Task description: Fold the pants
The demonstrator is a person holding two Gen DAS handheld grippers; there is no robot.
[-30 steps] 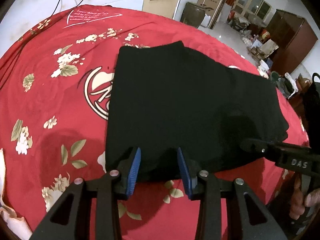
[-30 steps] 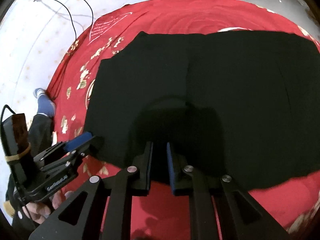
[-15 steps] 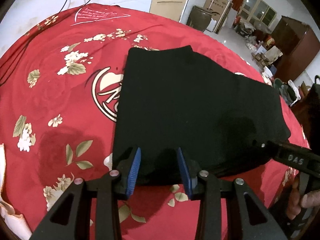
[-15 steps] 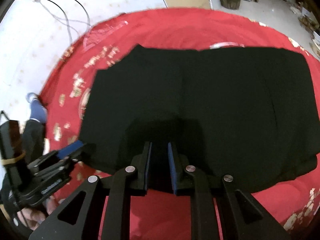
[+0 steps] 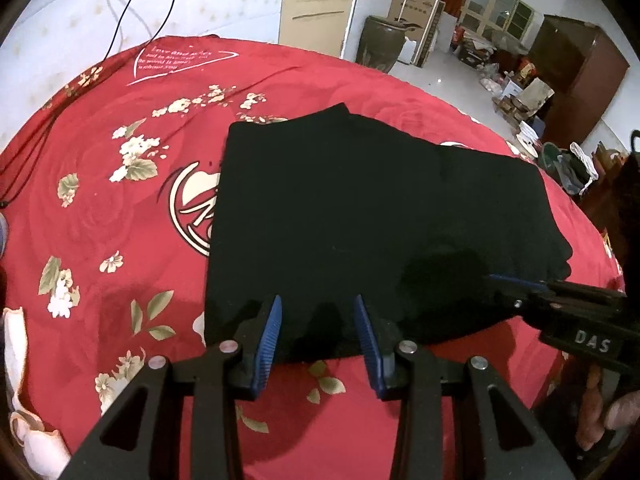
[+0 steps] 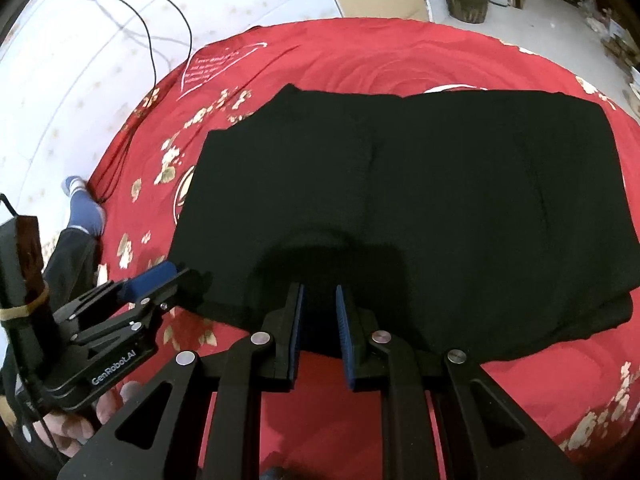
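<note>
The black pants (image 5: 360, 216) lie folded in a flat rectangle on the red flowered cloth (image 5: 100, 208); they also show in the right wrist view (image 6: 420, 200). My left gripper (image 5: 318, 322) is open and empty, just above the pants' near edge. My right gripper (image 6: 319, 316) is open with a narrow gap and empty, over the near edge. Each gripper shows in the other's view: the right one (image 5: 516, 284) at the right side, the left one (image 6: 160, 276) at the left.
The red cloth covers a round table (image 6: 360, 52). Black cables (image 6: 160, 12) run along the white wall behind. A brown jar (image 5: 380, 46), boxes and a dark cabinet (image 5: 580, 80) stand at the far right. A person's leg and blue sock (image 6: 82, 208) are at left.
Both grippers have pulled back and risen a little from the pants. My right gripper's jaws have opened slightly. The pants lie still.
</note>
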